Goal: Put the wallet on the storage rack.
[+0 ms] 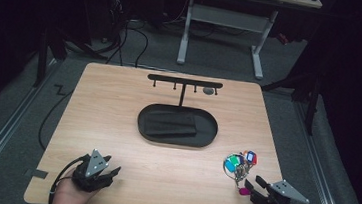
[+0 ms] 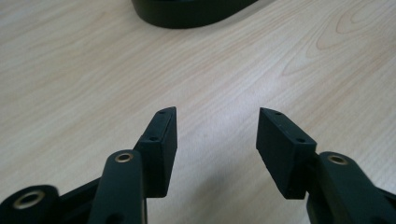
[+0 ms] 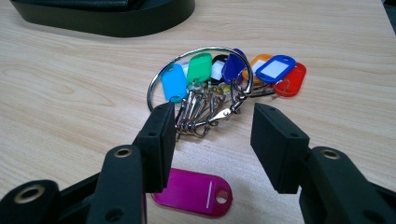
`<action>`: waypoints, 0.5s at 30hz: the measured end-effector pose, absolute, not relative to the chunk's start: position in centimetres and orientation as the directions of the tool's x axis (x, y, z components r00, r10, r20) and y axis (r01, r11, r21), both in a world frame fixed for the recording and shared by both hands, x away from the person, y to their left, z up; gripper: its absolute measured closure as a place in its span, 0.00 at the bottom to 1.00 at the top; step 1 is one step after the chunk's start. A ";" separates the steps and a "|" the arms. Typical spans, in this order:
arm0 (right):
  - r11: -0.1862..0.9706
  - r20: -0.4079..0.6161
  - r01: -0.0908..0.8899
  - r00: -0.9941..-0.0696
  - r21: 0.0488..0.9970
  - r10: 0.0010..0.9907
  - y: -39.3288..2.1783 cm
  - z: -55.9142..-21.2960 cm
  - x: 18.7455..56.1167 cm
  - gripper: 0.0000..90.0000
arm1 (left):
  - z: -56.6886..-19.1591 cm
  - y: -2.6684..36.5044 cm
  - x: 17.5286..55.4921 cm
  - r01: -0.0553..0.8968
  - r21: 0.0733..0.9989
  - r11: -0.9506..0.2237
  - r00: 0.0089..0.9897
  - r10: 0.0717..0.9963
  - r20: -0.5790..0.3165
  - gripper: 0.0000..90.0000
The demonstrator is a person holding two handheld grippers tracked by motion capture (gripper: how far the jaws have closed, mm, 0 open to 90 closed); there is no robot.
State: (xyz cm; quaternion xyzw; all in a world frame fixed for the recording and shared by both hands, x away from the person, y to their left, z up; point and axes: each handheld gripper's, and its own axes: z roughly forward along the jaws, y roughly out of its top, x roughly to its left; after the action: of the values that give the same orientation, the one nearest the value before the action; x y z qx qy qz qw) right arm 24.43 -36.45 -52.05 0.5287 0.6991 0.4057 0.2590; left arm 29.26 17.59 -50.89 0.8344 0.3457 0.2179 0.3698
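Right gripper view: right gripper [image 3: 212,140] gapes wide just short of key ring [image 3: 201,77], magenta tag [image 3: 194,192] beneath; left gripper [image 2: 217,149] wide, empty.

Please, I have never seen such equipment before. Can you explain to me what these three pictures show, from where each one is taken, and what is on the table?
A person sits at a wooden table and holds a hand tool with two black jaws in each hand: the left gripper and the right gripper. There is no robot arm.

The high view looks down from above the person. The other two pictures come from small cameras on the grippers, each looking along its own jaws.

On the table stands a black oval tray with a dark folded item inside and a thin T-shaped hook stand rising behind it. Near the right gripper lies a metal key ring with coloured plastic tags, and a separate magenta tag lies just below its jaws.

Both grippers are open and hold nothing.
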 end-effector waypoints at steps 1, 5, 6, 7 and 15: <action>0.111 0.067 0.530 -0.306 0.841 0.950 -36.4 -52.0 24.5 0.56 | -51.0 17.9 29.1 0.420 0.765 -0.489 0.670 0.735 0.102 0.53; 0.112 0.067 0.545 -0.297 0.831 0.952 -36.0 -51.9 24.9 0.57 | -51.4 19.0 29.1 0.440 0.764 -0.473 0.679 0.731 0.061 0.49; 0.121 0.056 0.548 -0.295 0.828 0.954 -35.9 -51.8 25.0 0.57 | -51.5 19.1 29.1 0.445 0.762 -0.470 0.680 0.731 0.054 0.48; 0.120 0.056 0.554 -0.290 0.824 0.955 -35.7 -51.7 25.0 0.57 | -51.6 19.4 29.2 0.452 0.763 -0.462 0.685 0.728 0.035 0.47; 0.215 -0.004 0.636 -0.316 0.741 0.949 -33.9 -50.4 26.2 0.60 | -52.1 19.4 29.3 0.439 0.757 -0.484 0.704 0.709 0.045 0.40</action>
State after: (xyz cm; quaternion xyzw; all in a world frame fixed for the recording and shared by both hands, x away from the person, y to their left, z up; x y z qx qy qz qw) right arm 26.22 -33.86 -50.43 0.5340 0.7420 0.3275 0.2387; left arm 29.28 19.35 -52.12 0.8426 0.3405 0.1789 0.3771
